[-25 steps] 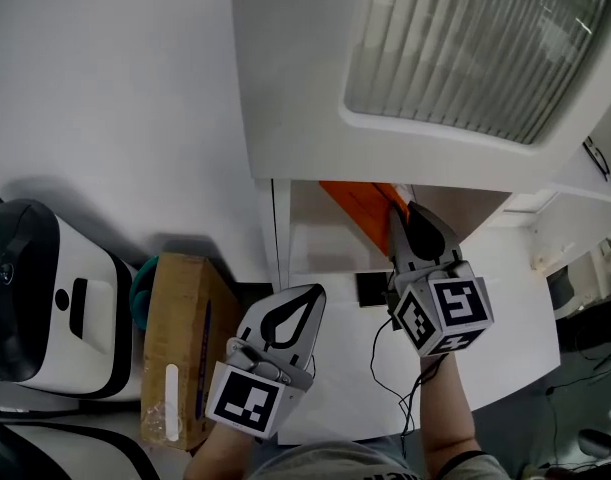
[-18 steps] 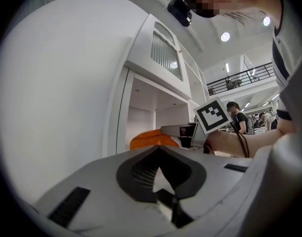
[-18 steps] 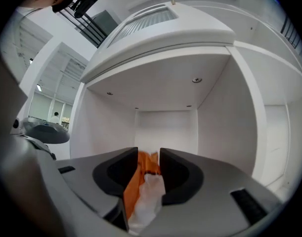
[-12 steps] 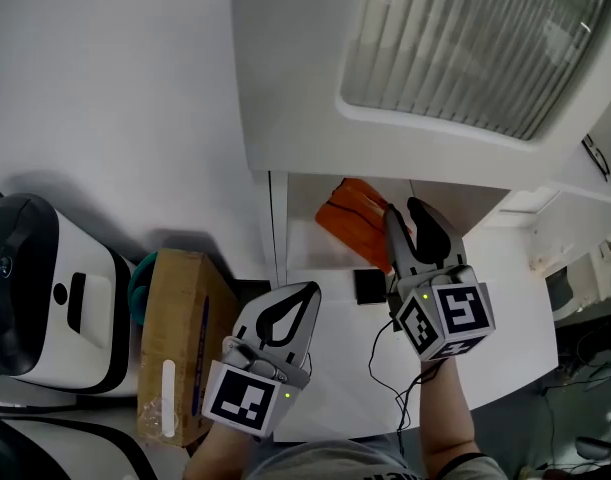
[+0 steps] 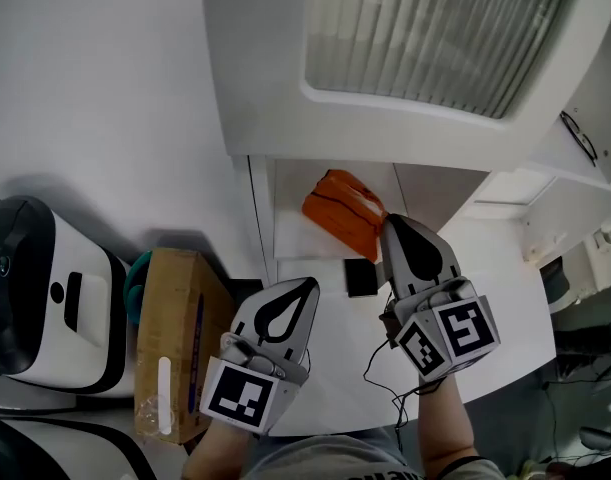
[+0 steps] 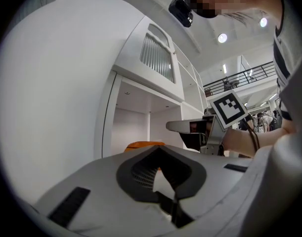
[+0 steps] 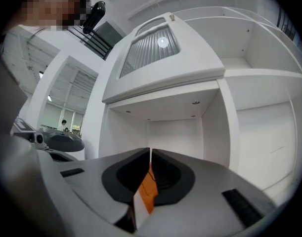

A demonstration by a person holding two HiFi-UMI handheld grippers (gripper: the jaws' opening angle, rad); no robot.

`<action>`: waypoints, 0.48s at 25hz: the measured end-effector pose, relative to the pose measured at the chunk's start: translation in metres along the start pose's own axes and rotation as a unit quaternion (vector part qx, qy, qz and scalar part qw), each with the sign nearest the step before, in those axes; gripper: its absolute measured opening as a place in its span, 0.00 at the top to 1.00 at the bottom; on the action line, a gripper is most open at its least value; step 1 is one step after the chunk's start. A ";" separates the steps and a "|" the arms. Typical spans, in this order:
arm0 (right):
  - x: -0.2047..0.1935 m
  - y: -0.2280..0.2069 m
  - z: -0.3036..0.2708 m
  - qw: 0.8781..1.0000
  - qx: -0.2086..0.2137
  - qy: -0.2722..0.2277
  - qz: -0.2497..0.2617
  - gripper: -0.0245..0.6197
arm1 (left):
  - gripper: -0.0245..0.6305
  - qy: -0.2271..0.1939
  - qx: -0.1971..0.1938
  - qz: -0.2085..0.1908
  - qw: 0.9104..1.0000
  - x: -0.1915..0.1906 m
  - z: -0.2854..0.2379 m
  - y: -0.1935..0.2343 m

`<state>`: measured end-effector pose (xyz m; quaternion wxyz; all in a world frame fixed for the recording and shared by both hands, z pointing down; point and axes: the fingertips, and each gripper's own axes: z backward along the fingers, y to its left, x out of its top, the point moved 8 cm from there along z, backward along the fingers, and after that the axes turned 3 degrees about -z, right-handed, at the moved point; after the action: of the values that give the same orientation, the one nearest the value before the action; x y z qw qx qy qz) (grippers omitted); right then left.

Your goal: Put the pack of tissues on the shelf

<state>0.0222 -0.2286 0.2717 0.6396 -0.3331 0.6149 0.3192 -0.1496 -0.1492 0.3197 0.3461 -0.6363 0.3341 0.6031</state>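
Now the tissue pack (image 5: 342,209) lies on the shelf (image 5: 290,238); the right gripper (image 5: 387,222) jaws have just closed empty, and the left gripper (image 5: 310,284) jaws are together.

No legible text, brand or number. Coded black-and-white square markers (image 5: 243,396) sit at the rear of left gripper (image 5: 307,286) and right gripper (image 5: 393,226).

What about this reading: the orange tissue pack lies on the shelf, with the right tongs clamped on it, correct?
No. The tissue pack lies on the shelf, but the right tongs grip nothing: they have just been closing, tips together, the pack beyond them. The right gripper view shows it.
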 end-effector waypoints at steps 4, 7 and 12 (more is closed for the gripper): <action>0.002 0.004 0.015 1.000 0.009 -0.003 -0.007 0.96 | 0.90 -0.004 -0.007 -0.002 1.000 0.002 0.001 -0.010; 0.002 0.007 0.027 1.000 0.015 -0.002 -0.010 0.97 | 0.90 -0.005 -0.013 -0.004 1.000 0.004 0.002 -0.019; 0.002 0.014 0.046 1.000 0.021 0.002 -0.008 0.97 | 0.90 -0.011 -0.021 -0.007 1.000 0.007 0.004 -0.030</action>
<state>0.0377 -0.1828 0.2706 0.6478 -0.3247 0.6202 0.3005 -0.1258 -0.1298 0.3136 0.3402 -0.6394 0.3132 0.6143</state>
